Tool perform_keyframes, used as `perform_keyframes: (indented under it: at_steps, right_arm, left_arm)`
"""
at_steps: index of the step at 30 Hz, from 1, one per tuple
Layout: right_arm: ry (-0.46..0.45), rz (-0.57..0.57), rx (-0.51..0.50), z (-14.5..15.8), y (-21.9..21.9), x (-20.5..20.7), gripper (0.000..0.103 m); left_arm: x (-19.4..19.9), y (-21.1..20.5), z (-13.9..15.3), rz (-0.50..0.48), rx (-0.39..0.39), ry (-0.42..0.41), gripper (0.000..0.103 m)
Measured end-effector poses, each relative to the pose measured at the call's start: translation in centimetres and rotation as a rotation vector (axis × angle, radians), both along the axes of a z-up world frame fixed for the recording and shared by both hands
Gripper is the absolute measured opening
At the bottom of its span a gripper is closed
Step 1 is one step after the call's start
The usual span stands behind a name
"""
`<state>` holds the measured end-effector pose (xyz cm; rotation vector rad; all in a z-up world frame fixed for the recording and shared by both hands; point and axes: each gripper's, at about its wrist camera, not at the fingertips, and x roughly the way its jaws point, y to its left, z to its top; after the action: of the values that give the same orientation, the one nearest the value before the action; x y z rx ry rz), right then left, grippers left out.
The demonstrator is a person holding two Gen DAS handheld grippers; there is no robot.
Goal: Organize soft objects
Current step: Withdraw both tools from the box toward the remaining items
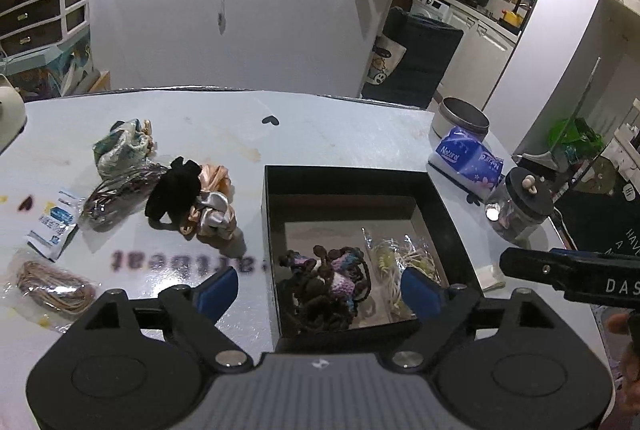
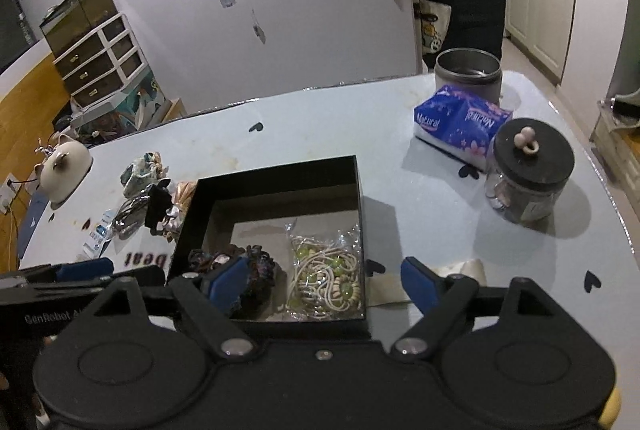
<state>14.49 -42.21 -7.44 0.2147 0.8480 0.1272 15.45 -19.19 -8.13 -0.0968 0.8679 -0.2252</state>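
Both grippers hang wide open and empty over the black box [image 1: 272, 230]; the remaining scrunchie pile [image 1: 188, 198] lies left, nearer the left gripper [image 1: 320, 286] than the right gripper [image 2: 322, 284].

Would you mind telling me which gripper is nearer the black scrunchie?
Left. The left gripper hangs over the box's left edge, beside the black scrunchie; the right gripper sits across the box.

The black box [image 2: 276, 170] stands open-topped, giving access from above. Bare table [image 2: 400, 222] separates it from the lidded jar [image 2: 528, 174] and tissue pack [image 2: 460, 126] toward the right edge.
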Motion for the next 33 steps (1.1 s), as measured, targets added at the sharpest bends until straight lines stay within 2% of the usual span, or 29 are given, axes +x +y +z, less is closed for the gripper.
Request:
perform_keyframes:
  at_steps: [6,10,13,16,23,33]
  right_arm:
    - [-0.037,-0.012,-0.02,0.8,-0.1,-1.5,0.087]
    - [-0.07,-0.004,-0.033,1.1,0.1,-2.6,0.099]
    - [-0.1,-0.011,-0.05,1.2,0.1,-3.4,0.103]
    - [-0.144,-0.009,-0.064,1.3,0.0,-4.3,0.103]
    - [-0.16,-0.011,-0.081,1.2,0.4,-5.5,0.103]
    - [-0.2,-0.041,-0.089,0.9,1.5,-6.4,0.103]
  left_arm:
    - [-1.5,0.2,0.8,0.01,0.01,-0.033,0.1]
    - [-2.4,0.3,1.0,0.016,0.006,-0.044,0.103]
    - [-3.2,0.6,1.1,0.021,0.001,-0.056,0.103]
    - [-3.9,0.8,1.2,0.029,0.004,-0.067,0.103]
    - [-5.5,2.3,1.7,0.046,0.012,-0.127,0.103]
    - [-6.3,5.6,1.7,0.089,-0.017,-0.185,0.103]
